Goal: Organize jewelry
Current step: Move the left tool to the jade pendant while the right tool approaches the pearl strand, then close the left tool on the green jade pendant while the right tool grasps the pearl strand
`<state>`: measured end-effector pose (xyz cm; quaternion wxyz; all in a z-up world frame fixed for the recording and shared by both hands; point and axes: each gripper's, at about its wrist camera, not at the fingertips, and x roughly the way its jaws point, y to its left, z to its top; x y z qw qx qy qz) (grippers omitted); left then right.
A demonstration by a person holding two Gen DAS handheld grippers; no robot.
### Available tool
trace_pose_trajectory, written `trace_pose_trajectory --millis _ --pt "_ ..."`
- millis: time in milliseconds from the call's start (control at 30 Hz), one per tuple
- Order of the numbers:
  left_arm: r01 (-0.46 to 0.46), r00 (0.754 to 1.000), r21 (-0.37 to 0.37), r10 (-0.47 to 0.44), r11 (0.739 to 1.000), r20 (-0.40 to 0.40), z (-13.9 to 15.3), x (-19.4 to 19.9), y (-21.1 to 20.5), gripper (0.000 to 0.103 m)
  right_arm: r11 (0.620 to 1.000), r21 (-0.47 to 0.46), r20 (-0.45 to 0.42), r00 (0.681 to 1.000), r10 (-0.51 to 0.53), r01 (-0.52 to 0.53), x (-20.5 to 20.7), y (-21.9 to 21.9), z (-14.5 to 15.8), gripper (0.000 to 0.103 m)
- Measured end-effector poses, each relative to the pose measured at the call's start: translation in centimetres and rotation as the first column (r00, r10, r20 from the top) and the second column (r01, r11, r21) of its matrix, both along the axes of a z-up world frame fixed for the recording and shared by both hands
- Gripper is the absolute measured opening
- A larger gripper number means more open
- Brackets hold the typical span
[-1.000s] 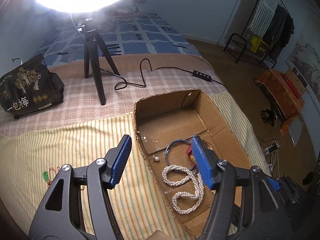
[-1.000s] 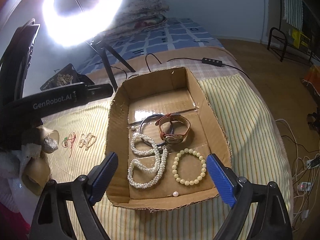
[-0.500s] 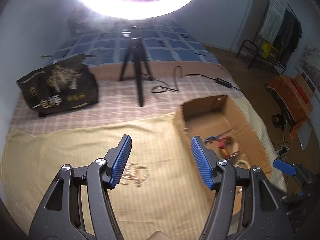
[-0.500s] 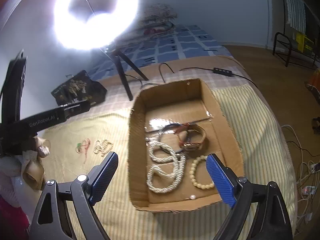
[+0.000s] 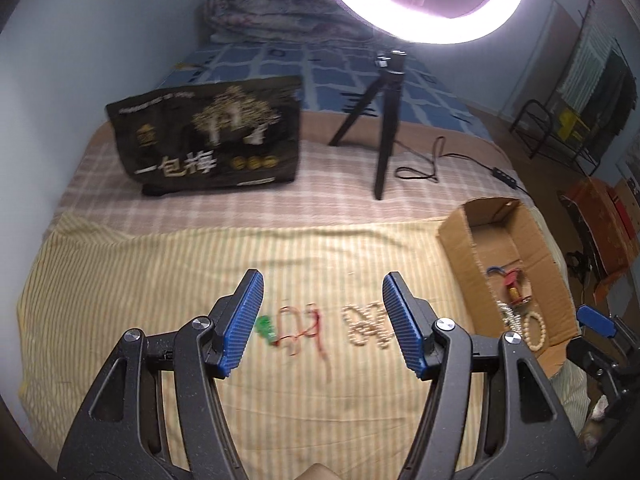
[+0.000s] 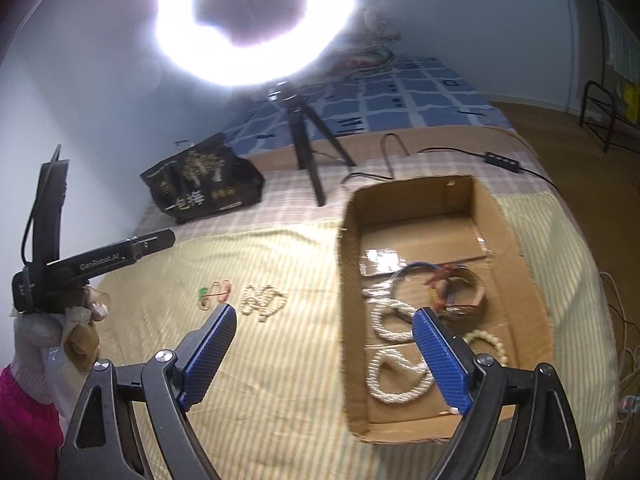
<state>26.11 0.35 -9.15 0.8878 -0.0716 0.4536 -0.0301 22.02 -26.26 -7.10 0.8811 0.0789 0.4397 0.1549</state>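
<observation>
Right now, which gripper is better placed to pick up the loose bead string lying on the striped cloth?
Left. The left gripper hangs open above the bead string and red cord. The right gripper is open too, but straddles the near wall of the cardboard box.

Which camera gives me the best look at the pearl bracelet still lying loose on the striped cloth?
The left wrist view: the pearl bracelet lies close, just inside the left gripper's right finger. In the right wrist view it is smaller, off left of the box.
</observation>
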Motion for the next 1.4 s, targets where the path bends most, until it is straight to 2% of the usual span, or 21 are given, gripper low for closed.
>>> trace_pose_trajectory --millis 267,500,567,633,733,833,900,1133,1400 --pt "-0.06 0.996 -0.052 0.056 0.997 -0.068 -2.2 0.2 3.8 0.064 0.998 0.013 -0.028 0.997 0.067 -0.067 0.8 3.4 -1.1 0.091" --pt "-0.077 0.986 -0.095 0.062 0.992 -0.154 -4.9 0.6 5.0 0.064 0.993 0.026 -0.067 0.991 0.113 -0.112 2.0 6.0 -2.4 0.09" --pt "-0.08 0.98 -0.1 0.06 0.992 -0.188 -6.0 0.7 5.0 0.054 0.992 0.03 -0.085 0.988 0.128 -0.126 2.4 6.7 -3.0 0.09" --pt "-0.081 0.976 -0.108 0.056 0.991 -0.213 -6.7 0.9 4.9 0.054 0.989 0.033 -0.107 0.984 0.145 -0.143 2.7 7.3 -3.6 0.089" --pt "-0.094 0.968 -0.128 0.06 0.987 -0.242 -7.7 1.2 5.1 0.047 0.986 0.027 -0.131 0.978 0.165 -0.163 3.1 8.3 -4.4 0.086" --pt "-0.117 0.961 -0.151 0.074 0.982 -0.266 -8.6 1.5 5.3 0.046 0.982 0.019 -0.147 0.971 0.186 -0.185 3.4 9.4 -5.1 0.08" --pt "-0.136 0.954 -0.153 0.088 0.979 -0.287 -9.3 1.8 5.5 0.038 0.981 0.01 -0.155 0.968 0.195 -0.196 3.6 10.0 -5.4 0.075" --pt "-0.147 0.941 -0.165 0.087 0.975 -0.327 -11.0 2.5 5.4 0.037 0.98 -0.026 -0.174 0.966 0.191 -0.199 4.6 11.5 -6.7 0.053" --pt "-0.147 0.936 -0.165 0.084 0.975 -0.342 -12.0 3.3 5.1 0.037 0.984 -0.011 -0.218 0.961 0.169 -0.176 6.3 12.2 -8.5 0.052"
